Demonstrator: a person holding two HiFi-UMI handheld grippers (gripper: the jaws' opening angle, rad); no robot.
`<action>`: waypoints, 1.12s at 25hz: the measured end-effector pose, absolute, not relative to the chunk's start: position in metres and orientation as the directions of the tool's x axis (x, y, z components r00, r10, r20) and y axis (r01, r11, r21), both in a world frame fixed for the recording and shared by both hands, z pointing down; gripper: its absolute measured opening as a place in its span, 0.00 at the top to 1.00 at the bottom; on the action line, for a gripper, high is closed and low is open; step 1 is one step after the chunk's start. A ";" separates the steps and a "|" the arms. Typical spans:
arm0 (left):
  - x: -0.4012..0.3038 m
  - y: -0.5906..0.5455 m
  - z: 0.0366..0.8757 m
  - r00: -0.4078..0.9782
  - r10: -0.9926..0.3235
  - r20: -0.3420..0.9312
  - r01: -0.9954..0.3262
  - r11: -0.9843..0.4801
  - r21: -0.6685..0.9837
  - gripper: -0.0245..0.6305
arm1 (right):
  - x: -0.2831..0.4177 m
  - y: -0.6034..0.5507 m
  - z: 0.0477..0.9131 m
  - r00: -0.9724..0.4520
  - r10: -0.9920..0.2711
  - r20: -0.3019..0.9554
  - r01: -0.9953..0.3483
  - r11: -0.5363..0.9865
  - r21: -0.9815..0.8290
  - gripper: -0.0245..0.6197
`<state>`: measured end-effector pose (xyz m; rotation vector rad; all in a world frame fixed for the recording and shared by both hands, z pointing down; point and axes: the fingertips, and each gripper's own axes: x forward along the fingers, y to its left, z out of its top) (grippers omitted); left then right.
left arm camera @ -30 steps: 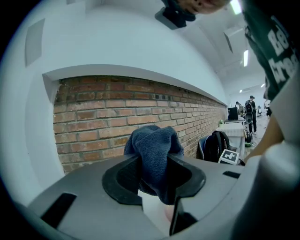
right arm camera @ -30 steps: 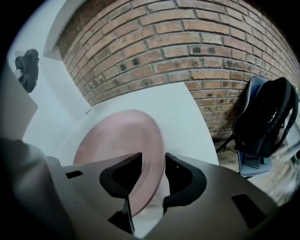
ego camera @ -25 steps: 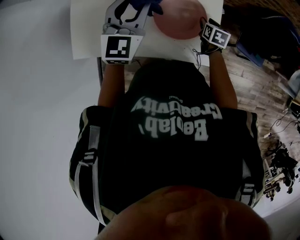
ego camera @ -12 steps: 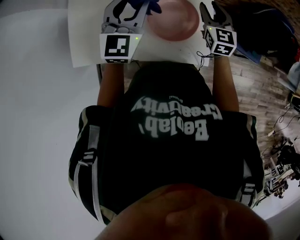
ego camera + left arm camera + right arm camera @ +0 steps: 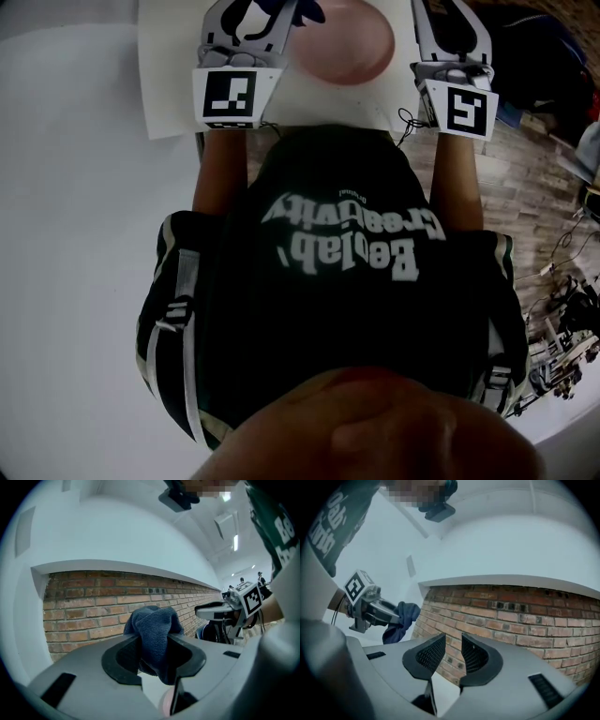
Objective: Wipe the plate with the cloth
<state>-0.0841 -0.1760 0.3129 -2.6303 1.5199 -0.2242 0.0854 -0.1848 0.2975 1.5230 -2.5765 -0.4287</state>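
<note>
head: steeply down | gripper views: level, share brick wall [image 5: 93, 606]

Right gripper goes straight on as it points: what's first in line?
Probably the brick wall; depth is unclear. The right gripper has nothing between its jaws, which have just been closing.

Dark T-shirt [image 5: 337, 319], pale lettering [image 5: 352, 234], perhaps striped straps [image 5: 183, 309]

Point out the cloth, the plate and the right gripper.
cloth [image 5: 157, 630], left gripper view, its bunched blue middle.
plate [image 5: 345, 45], head view, its pink face.
right gripper [image 5: 453, 643], right gripper view, the empty gap between its jaws, which have just been closing.
</note>
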 end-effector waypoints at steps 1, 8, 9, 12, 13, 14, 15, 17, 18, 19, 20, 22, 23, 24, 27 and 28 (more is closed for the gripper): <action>-0.082 -0.176 0.311 0.493 -0.866 0.077 -0.852 -0.499 -0.156 0.75 | 0.084 -0.181 0.290 -0.507 -0.859 -0.071 -0.831 0.465 0.306 0.83; -0.082 -0.171 0.308 0.494 -0.867 0.063 -0.853 -0.497 -0.160 0.75 | 0.076 -0.167 0.283 -0.529 -0.842 -0.108 -0.821 0.476 0.315 0.96; -0.080 -0.170 0.309 0.493 -0.867 0.066 -0.853 -0.497 -0.159 0.75 | 0.077 -0.166 0.283 -0.535 -0.837 -0.111 -0.818 0.481 0.317 0.96; -0.074 -0.167 0.312 0.497 -0.865 0.068 -0.851 -0.501 -0.159 0.75 | 0.079 -0.165 0.286 -0.537 -0.837 -0.100 -0.814 0.484 0.323 0.97; -0.073 -0.167 0.312 0.499 -0.864 0.062 -0.850 -0.502 -0.158 0.75 | 0.079 -0.165 0.286 -0.540 -0.836 -0.101 -0.812 0.485 0.325 0.97; -0.072 -0.166 0.312 0.502 -0.863 0.056 -0.849 -0.504 -0.158 0.75 | 0.078 -0.165 0.285 -0.542 -0.834 -0.103 -0.810 0.486 0.327 0.97; -0.071 -0.165 0.312 0.504 -0.862 0.052 -0.848 -0.506 -0.158 0.75 | 0.078 -0.165 0.285 -0.542 -0.834 -0.104 -0.810 0.486 0.329 0.97; -0.070 -0.164 0.313 0.503 -0.863 0.055 -0.848 -0.505 -0.160 0.75 | 0.080 -0.166 0.285 -0.538 -0.837 -0.100 -0.811 0.482 0.332 0.97; -0.069 -0.164 0.313 0.501 -0.863 0.059 -0.849 -0.504 -0.161 0.75 | 0.082 -0.167 0.285 -0.533 -0.840 -0.099 -0.814 0.477 0.331 0.97; -0.068 -0.164 0.313 0.501 -0.864 0.061 -0.848 -0.503 -0.163 0.75 | 0.084 -0.167 0.284 -0.524 -0.846 -0.099 -0.820 0.470 0.328 0.97; -0.067 -0.164 0.314 0.500 -0.864 0.063 -0.849 -0.503 -0.163 0.75 | 0.087 -0.168 0.283 -0.514 -0.852 -0.099 -0.825 0.460 0.328 0.97; -0.067 -0.162 0.315 0.496 -0.866 0.064 -0.852 -0.500 -0.158 0.75 | 0.089 -0.168 0.284 -0.506 -0.857 -0.099 -0.827 0.449 0.339 0.97; -0.068 -0.161 0.316 0.494 -0.867 0.065 -0.853 -0.498 -0.155 0.75 | 0.088 -0.168 0.285 -0.506 -0.857 -0.097 -0.825 0.448 0.344 0.97; -0.070 -0.160 0.317 0.493 -0.868 0.065 -0.854 -0.497 -0.155 0.75 | 0.086 -0.167 0.287 -0.507 -0.857 -0.093 -0.824 0.450 0.345 0.97; -0.072 -0.158 0.318 0.492 -0.868 0.063 -0.855 -0.496 -0.151 0.75 | 0.082 -0.166 0.288 -0.513 -0.854 -0.087 -0.820 0.457 0.346 0.97; -0.072 -0.158 0.318 0.491 -0.869 0.064 -0.856 -0.494 -0.148 0.75 | 0.082 -0.167 0.288 -0.513 -0.854 -0.086 -0.820 0.458 0.344 0.97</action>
